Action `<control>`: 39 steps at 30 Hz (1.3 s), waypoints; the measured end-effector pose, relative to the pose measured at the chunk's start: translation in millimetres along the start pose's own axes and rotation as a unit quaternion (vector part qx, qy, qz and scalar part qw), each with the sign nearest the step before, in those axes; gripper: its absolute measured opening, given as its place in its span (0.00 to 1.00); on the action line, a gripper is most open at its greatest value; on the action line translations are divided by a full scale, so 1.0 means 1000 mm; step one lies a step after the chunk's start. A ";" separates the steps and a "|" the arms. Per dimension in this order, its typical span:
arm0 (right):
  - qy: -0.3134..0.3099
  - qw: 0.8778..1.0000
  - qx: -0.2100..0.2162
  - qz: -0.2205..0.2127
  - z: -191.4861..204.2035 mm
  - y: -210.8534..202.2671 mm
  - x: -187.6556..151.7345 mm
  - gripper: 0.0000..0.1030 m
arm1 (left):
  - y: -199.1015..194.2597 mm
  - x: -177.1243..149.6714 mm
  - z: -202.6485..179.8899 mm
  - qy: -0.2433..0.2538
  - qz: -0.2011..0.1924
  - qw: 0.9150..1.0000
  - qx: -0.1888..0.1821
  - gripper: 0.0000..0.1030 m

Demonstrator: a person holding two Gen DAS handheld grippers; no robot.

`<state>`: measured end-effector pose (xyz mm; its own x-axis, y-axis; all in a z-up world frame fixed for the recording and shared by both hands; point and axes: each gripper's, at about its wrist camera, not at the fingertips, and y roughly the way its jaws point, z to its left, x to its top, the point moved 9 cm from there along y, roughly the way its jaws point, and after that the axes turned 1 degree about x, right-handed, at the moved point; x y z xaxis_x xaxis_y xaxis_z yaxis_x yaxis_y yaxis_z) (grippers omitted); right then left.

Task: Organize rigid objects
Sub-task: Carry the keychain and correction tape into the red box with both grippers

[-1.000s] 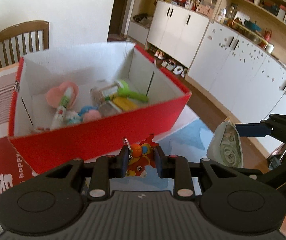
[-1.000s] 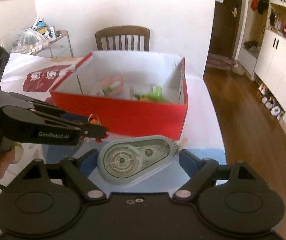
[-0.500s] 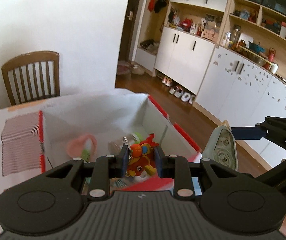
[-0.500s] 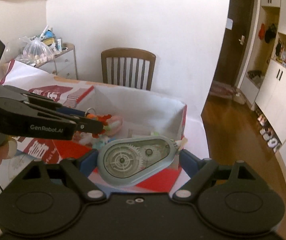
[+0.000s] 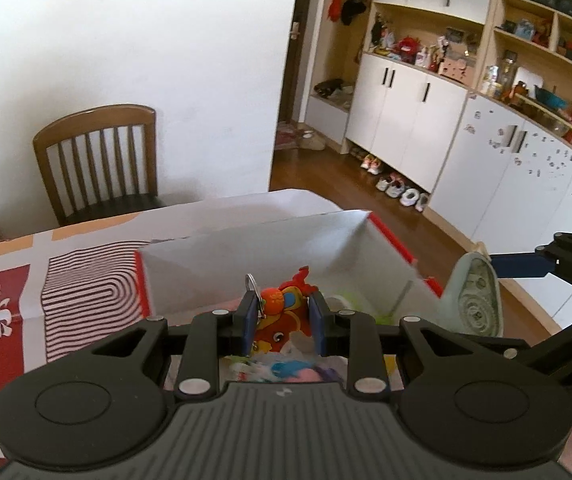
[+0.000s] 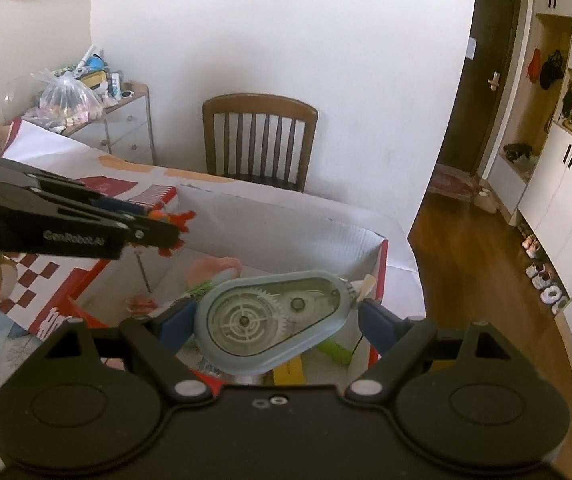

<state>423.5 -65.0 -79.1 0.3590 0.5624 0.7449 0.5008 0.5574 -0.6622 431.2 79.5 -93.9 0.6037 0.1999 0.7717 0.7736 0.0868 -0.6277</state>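
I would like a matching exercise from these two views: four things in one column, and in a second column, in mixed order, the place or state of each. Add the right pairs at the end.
Things:
1. red fish keychain
2. correction tape dispenser
3. wooden chair
4. red cardboard box

Places or states:
A. stands by the white wall, behind the table
B. gripped in the left tool
C. open on top, small items lying inside
D. gripped in the right tool

Pairs: 1-B, 2-D, 3-A, 4-C

Bright, even daylight; soft shadows; fisheye bending at edges; slight blur.
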 end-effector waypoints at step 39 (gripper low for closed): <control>-0.018 0.988 -0.008 0.154 0.004 0.118 -0.040 0.84 | 0.112 -0.038 0.028 0.074 0.144 0.984 0.078 0.26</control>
<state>464.5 -19.4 -187.7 0.4690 0.7251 0.5043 0.3843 0.3466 -0.8557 489.3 109.3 -196.0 0.8240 0.0949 0.5586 0.5341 0.1991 -0.8217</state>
